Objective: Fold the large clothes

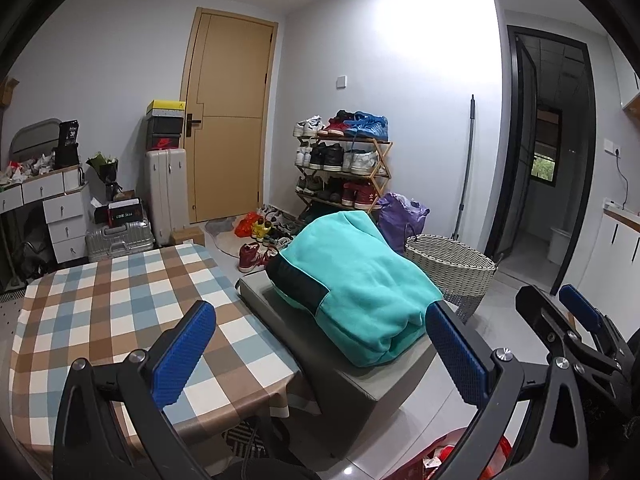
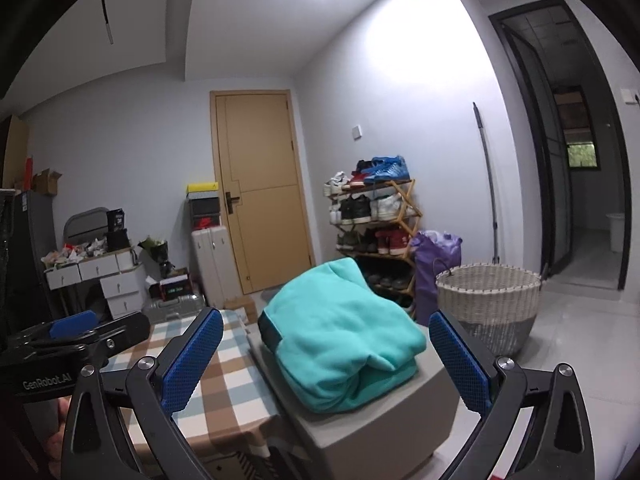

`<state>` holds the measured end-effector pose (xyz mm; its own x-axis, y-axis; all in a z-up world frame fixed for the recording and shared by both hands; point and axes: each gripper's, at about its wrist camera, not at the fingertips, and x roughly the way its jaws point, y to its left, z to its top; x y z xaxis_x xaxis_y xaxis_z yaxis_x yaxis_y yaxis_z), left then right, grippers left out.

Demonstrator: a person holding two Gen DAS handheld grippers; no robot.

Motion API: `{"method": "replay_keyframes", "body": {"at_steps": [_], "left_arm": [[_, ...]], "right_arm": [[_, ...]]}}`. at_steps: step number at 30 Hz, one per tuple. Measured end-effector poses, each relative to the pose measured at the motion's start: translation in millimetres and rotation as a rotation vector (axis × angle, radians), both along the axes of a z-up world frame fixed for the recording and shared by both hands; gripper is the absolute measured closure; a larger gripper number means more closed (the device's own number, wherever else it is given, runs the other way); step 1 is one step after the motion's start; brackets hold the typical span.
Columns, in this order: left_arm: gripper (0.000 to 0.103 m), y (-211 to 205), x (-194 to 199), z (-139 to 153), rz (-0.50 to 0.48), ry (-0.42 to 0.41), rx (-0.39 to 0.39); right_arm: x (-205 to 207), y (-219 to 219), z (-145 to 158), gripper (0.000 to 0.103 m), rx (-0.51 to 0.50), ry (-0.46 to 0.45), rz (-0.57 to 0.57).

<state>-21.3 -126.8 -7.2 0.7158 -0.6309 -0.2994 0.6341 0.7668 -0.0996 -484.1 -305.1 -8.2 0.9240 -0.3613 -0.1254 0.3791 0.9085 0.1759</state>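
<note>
Looks pretty much done to me: the teal sweatshirt sits folded into a chunky bundle on the grey stool next to the checkered tabletop. Left claw and right claw both hang wide open, holding nothing. Maybe just the basket left?

Your right gripper is spread wide and holds nothing, its blue pads framing the folded teal garment. That garment lies on a grey box, which stands just beside the checked table. Your left gripper shows at the left edge, over the table. A wicker basket stands on the floor right of the box.
</note>
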Motion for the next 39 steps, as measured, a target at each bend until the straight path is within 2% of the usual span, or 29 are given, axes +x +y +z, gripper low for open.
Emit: {"method": "replay_keyframes", "body": {"at_steps": [39], "left_arm": [[0.001,-1.2,-5.4,6.9,0.006,-0.032,0.016]], "right_arm": [[-7.6,-0.6,-1.1,0.000,-0.023,-0.022,0.010]]}}
